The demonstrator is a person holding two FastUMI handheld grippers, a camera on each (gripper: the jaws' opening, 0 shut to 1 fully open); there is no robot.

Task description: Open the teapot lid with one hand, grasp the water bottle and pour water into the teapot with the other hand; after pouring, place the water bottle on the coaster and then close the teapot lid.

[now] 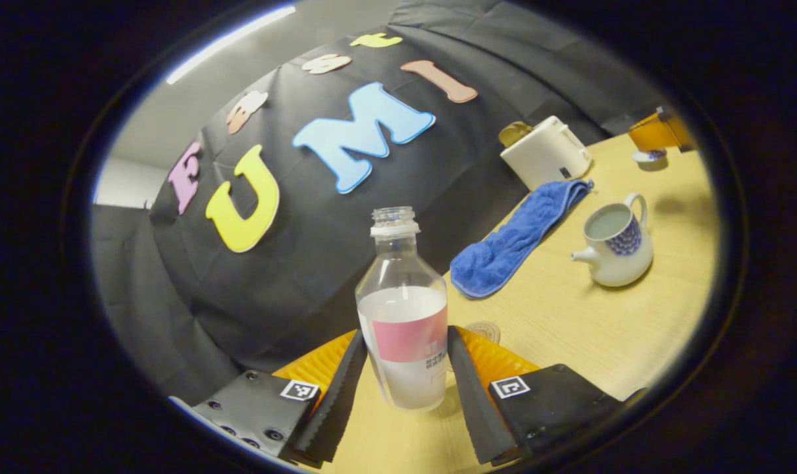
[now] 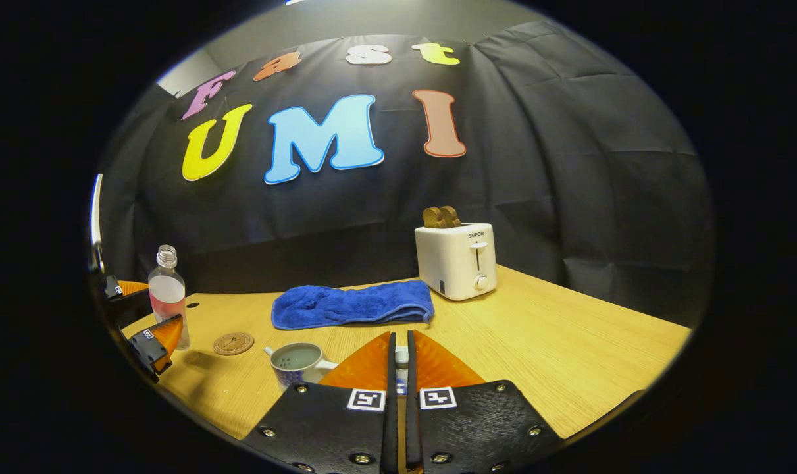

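A clear uncapped water bottle (image 1: 405, 316) with a pink label, about half full, stands between the fingers of my left gripper (image 1: 405, 332), which press on both its sides just over the table. A round cork coaster (image 1: 482, 331) lies just behind it to the right. The white teapot (image 1: 615, 243) with a blue pattern stands lidless, with water inside. My right gripper (image 2: 401, 342) is shut on the small white teapot lid (image 2: 401, 359), held above and behind the teapot (image 2: 299, 362). From the right gripper view, the bottle (image 2: 168, 289) and left gripper (image 2: 149, 308) sit far left, beside the coaster (image 2: 233, 343).
A blue towel (image 2: 352, 304) lies along the back of the wooden table (image 2: 556, 342). A white toaster (image 2: 456, 260) with bread in it stands at the back right. The table's left edge runs close to the bottle.
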